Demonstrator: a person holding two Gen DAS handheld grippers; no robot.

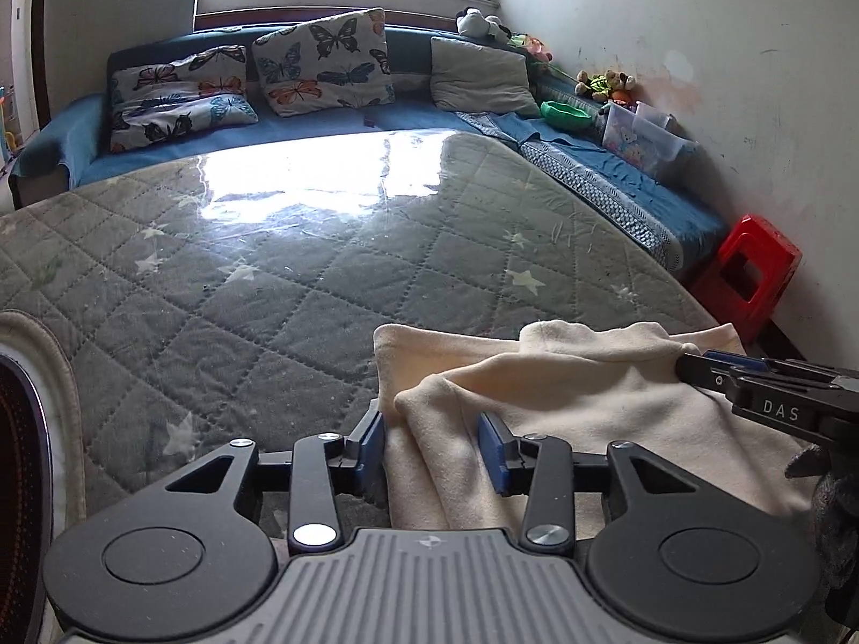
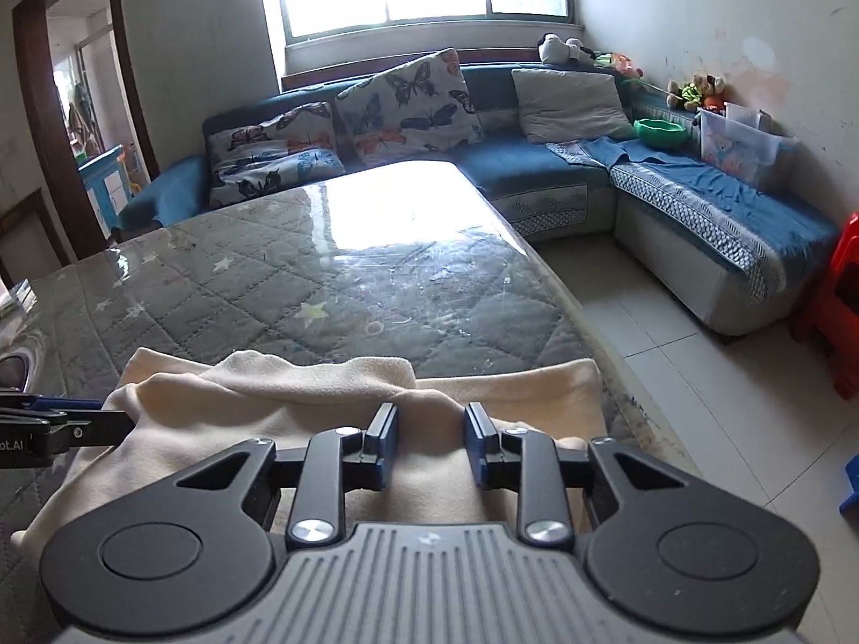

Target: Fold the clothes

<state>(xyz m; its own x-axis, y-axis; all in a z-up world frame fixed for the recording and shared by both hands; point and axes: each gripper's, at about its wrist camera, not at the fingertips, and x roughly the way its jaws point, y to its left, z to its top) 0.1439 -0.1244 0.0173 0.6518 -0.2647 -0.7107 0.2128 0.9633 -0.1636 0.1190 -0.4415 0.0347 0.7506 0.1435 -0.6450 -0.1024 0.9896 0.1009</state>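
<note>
A cream garment (image 1: 590, 402) (image 2: 322, 392) lies bunched at the near edge of the table (image 1: 322, 279) (image 2: 376, 279), which has a grey quilted cover under clear plastic. My left gripper (image 1: 432, 418) is shut on a raised fold near the garment's left edge; in the right wrist view it (image 2: 126, 418) enters from the left. My right gripper (image 2: 432, 413) is shut on a fold further right, and the left wrist view shows it (image 1: 684, 365) pinching the cloth. The fold runs taut between the two grippers, lifted slightly above the layer beneath.
A blue corner sofa (image 2: 537, 172) with butterfly pillows (image 1: 322, 64) stands behind the table. A red stool (image 1: 751, 273) is by the right wall. Tiled floor (image 2: 671, 349) lies right of the table. A dark rounded object (image 1: 21, 456) sits at the table's left edge.
</note>
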